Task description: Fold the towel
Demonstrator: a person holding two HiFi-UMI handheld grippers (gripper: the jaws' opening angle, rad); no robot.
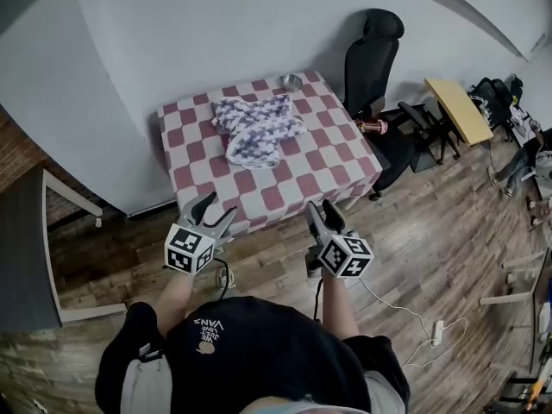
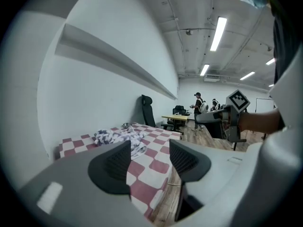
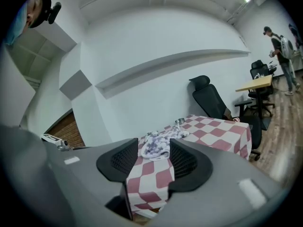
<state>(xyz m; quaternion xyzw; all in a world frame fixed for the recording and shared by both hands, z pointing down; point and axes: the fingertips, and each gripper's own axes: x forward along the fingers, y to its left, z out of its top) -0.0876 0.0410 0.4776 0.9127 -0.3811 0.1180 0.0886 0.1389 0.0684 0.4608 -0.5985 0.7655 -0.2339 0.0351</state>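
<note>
- towel (image 1: 257, 128) lies on table (image 1: 289, 188), toward its far side
- bowl (image 1: 290, 82) on table's far edge, behind towel, slightly right
- chair (image 1: 373, 54) just right of table, desk (image 1: 459, 109) further right
- left gripper (image 1: 217, 210) and right gripper (image 1: 322, 212) side by side before table's near edge
</note>
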